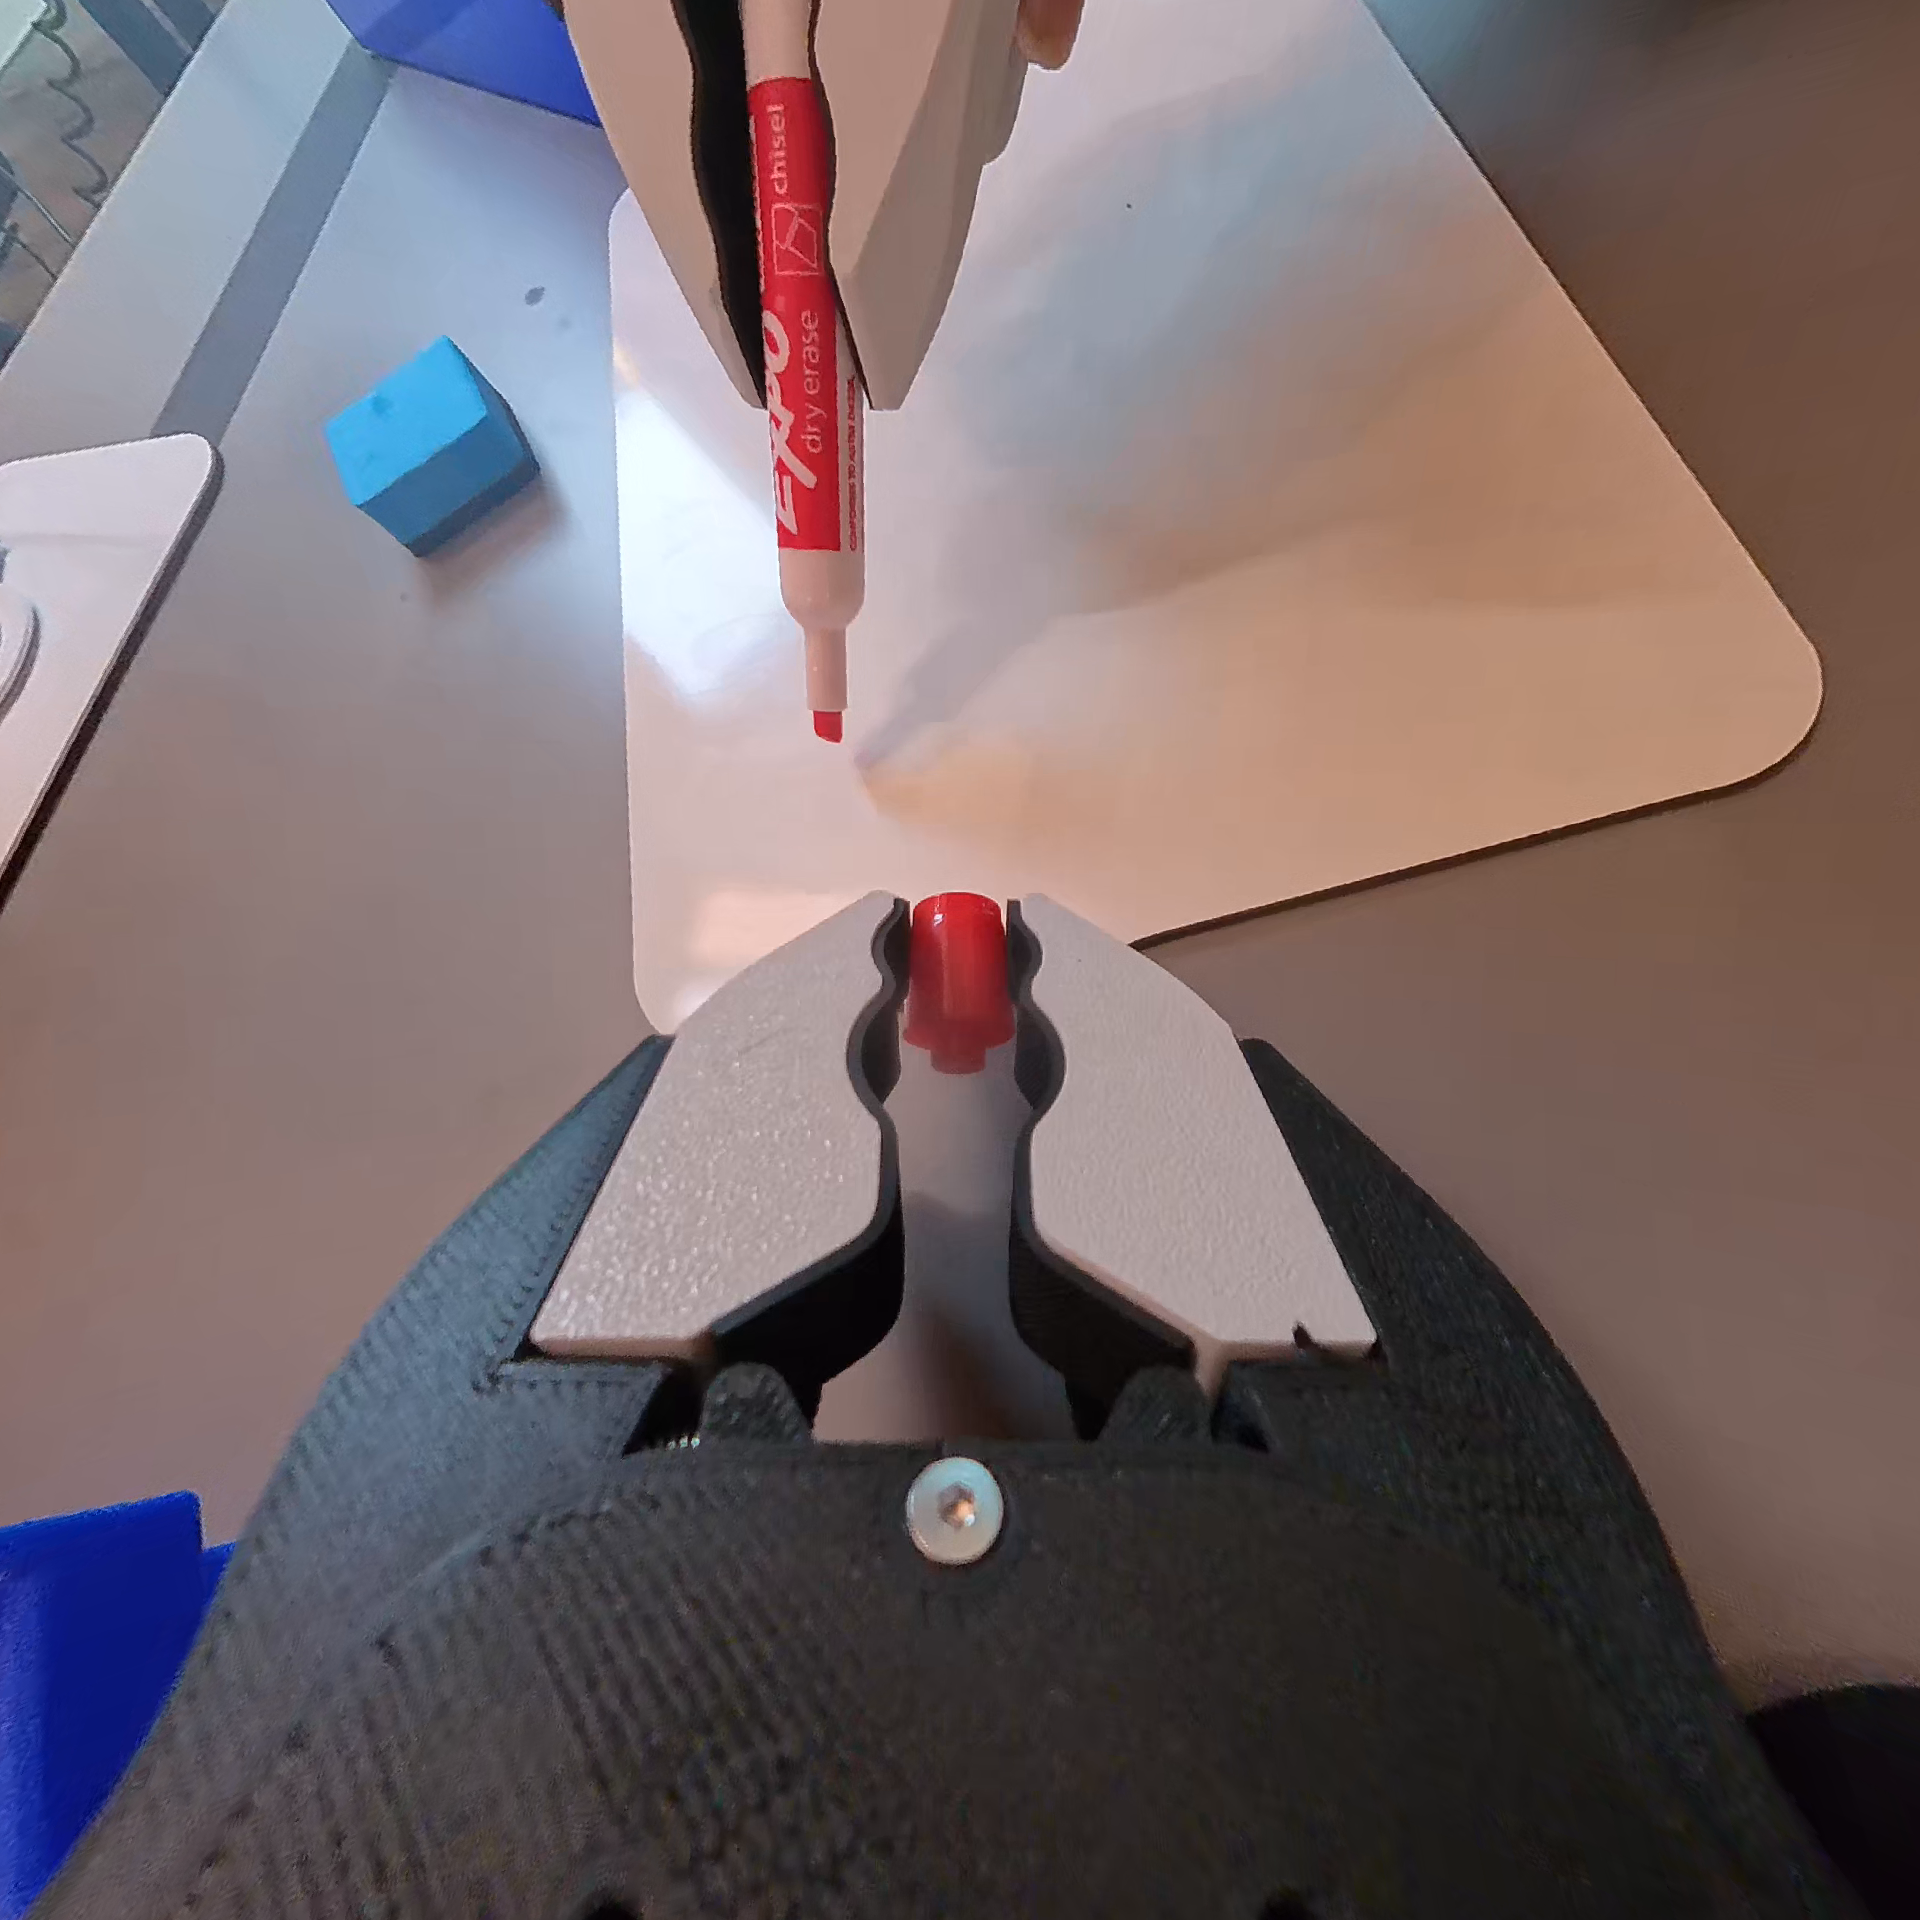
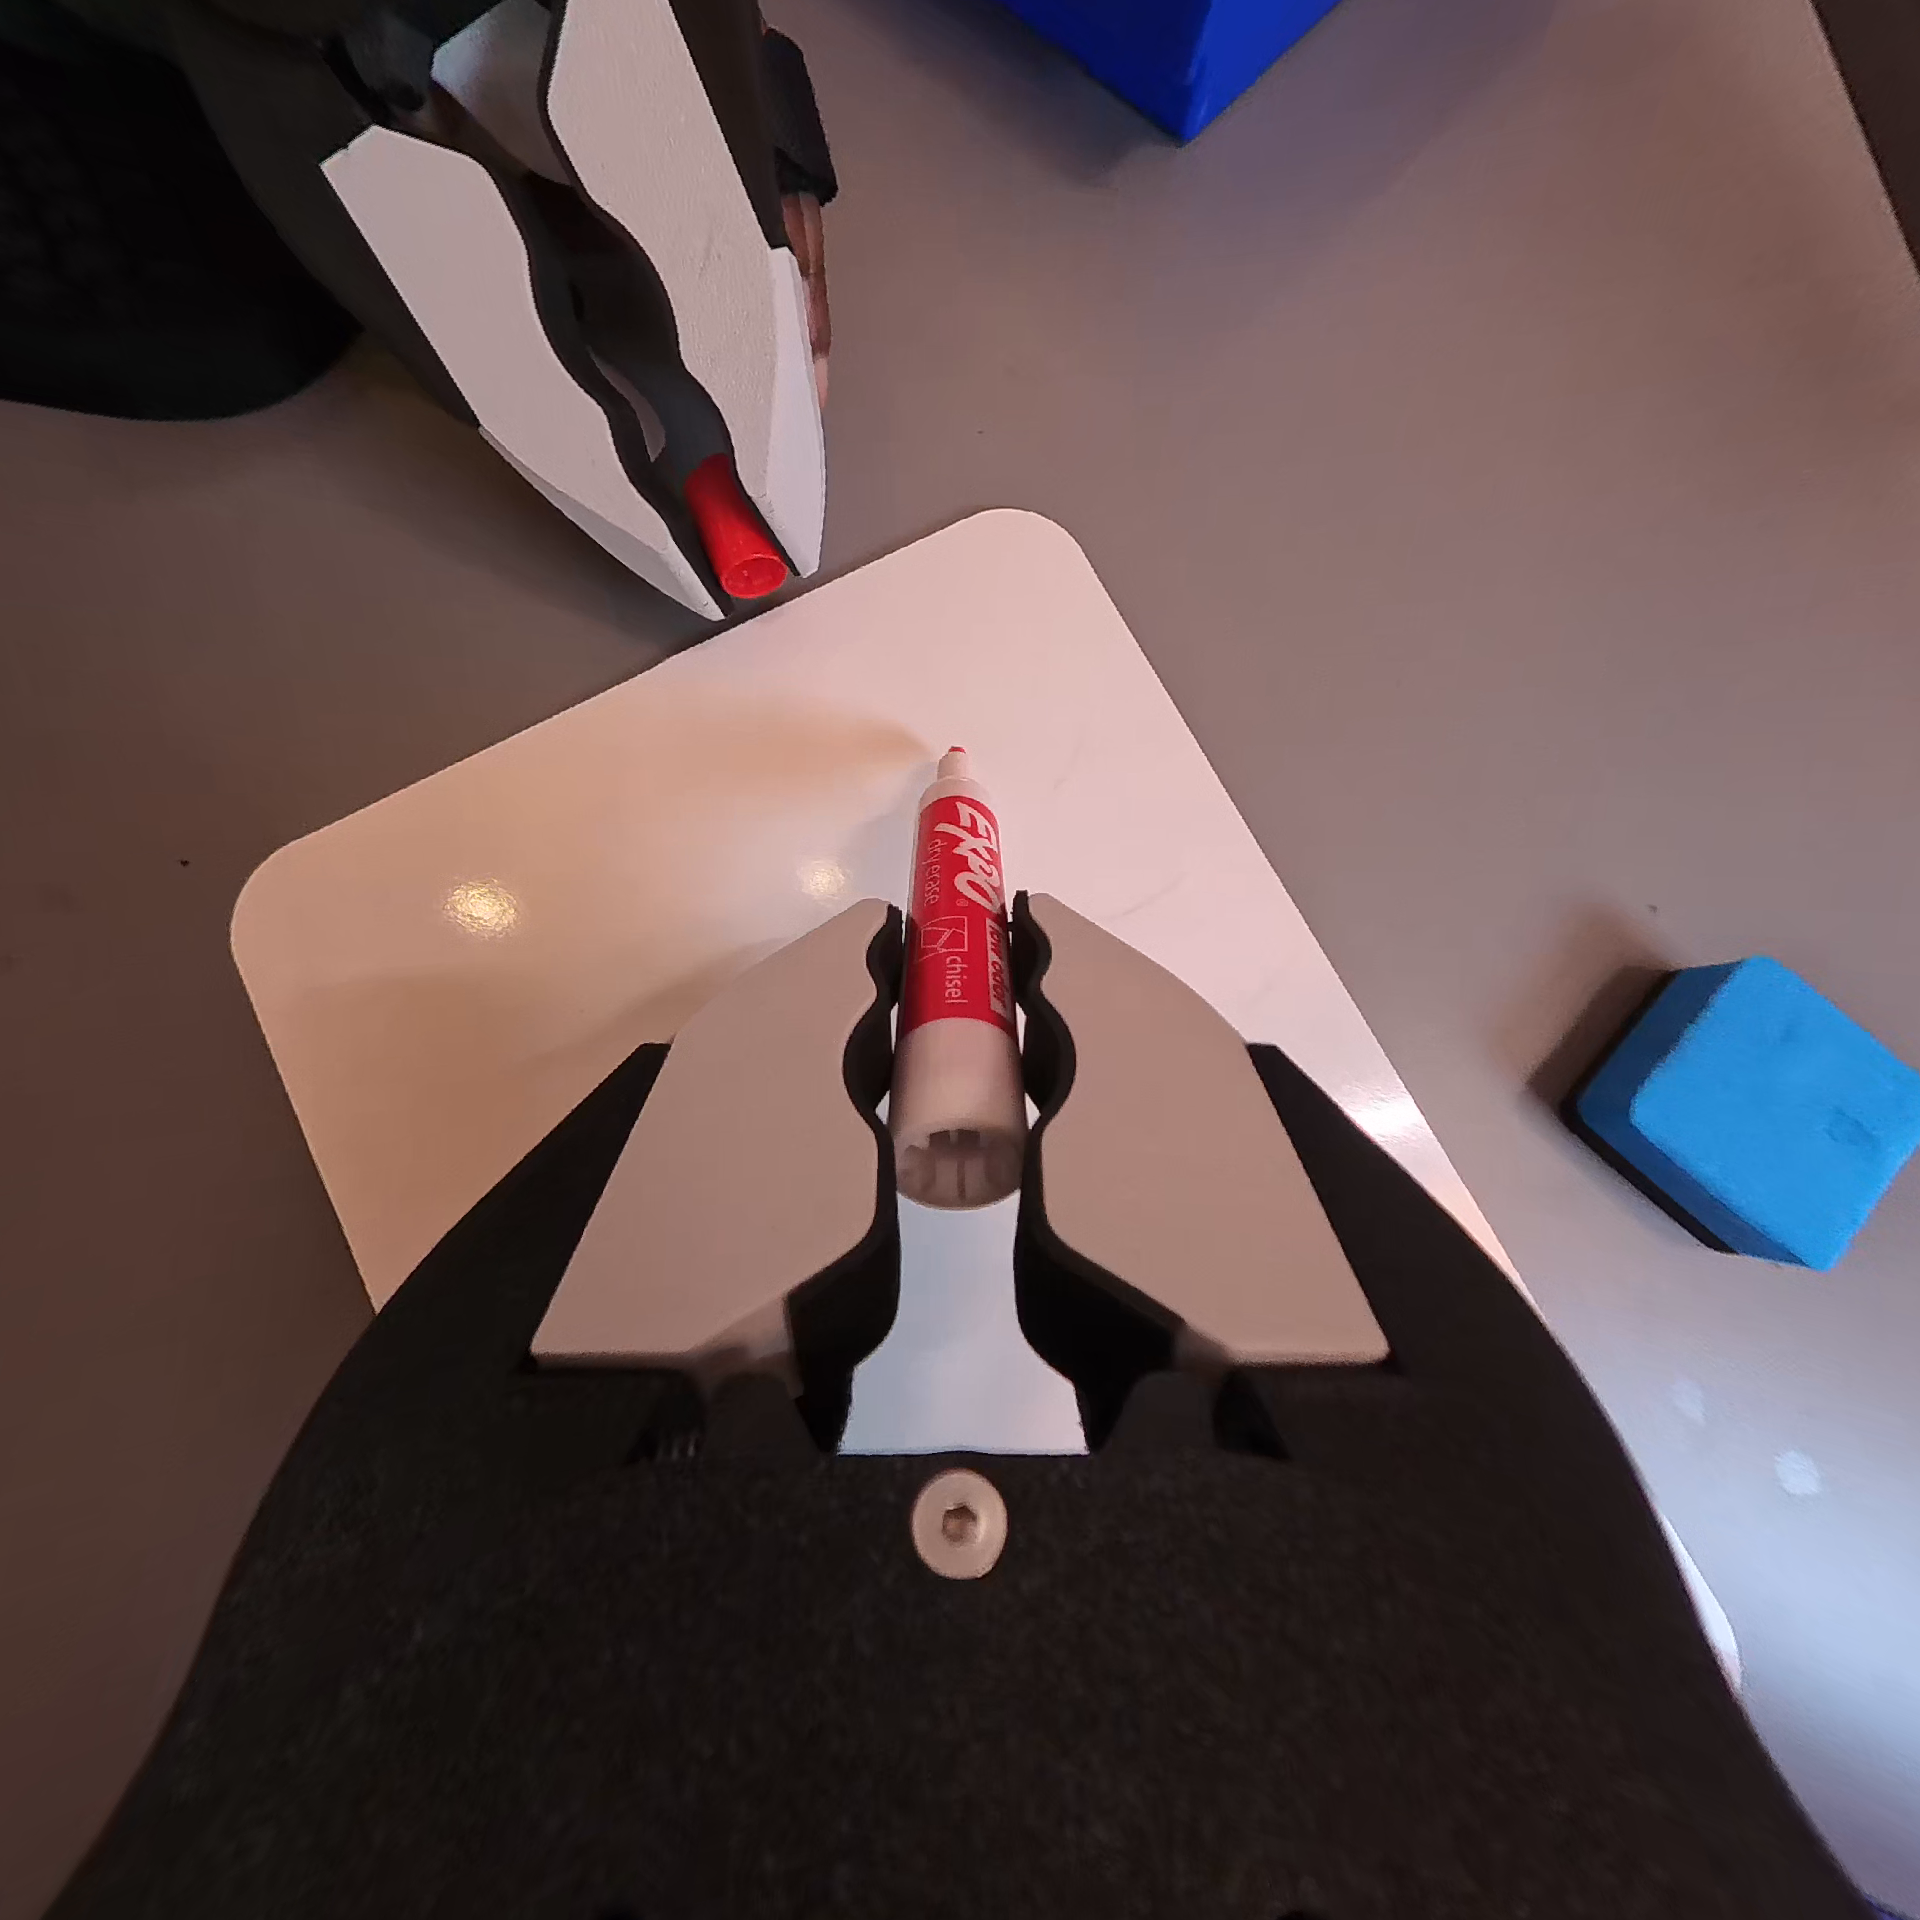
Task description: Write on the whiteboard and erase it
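My right gripper (image 2: 958, 925) has its fingers clamped on the uncapped red marker (image 2: 954, 935), whose chisel tip hangs just above or at the bare whiteboard (image 2: 582, 831) lying on the grey bench (image 2: 1455, 520); my left gripper (image 1: 958, 914) pinches the red cap (image 1: 956, 977) at the board's near edge. The blue eraser (image 2: 1756, 1112) waits beside the board. Risks, as I judge them: the marker may twist or slide in the fingers under writing pressure, and the unsecured board may skid.
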### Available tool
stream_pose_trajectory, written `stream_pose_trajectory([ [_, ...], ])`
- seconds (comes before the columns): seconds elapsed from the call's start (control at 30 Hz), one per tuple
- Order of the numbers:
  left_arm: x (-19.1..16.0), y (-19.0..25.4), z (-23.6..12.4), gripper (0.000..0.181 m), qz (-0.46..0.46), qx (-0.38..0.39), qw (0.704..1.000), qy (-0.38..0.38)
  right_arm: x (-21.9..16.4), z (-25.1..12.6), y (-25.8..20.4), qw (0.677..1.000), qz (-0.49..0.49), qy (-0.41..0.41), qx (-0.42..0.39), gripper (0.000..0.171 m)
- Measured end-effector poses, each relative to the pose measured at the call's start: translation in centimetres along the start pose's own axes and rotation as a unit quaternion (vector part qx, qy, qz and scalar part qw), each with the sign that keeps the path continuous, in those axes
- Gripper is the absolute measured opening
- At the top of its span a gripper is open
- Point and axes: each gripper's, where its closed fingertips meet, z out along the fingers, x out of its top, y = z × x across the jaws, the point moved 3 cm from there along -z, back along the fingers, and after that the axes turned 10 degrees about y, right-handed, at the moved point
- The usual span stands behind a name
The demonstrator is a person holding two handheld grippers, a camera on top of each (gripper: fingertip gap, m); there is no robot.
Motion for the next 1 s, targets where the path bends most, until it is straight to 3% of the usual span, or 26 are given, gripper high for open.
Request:
stream_pose_trajectory([
  [1.0, -0.34, -0.30, 0.06, 0.018, 0.001, 0.015, 1.000, -0.006, -0.14, 0.19, 0.20, 1.000, 0.010, -0.010, -0.012, 0.020],
])
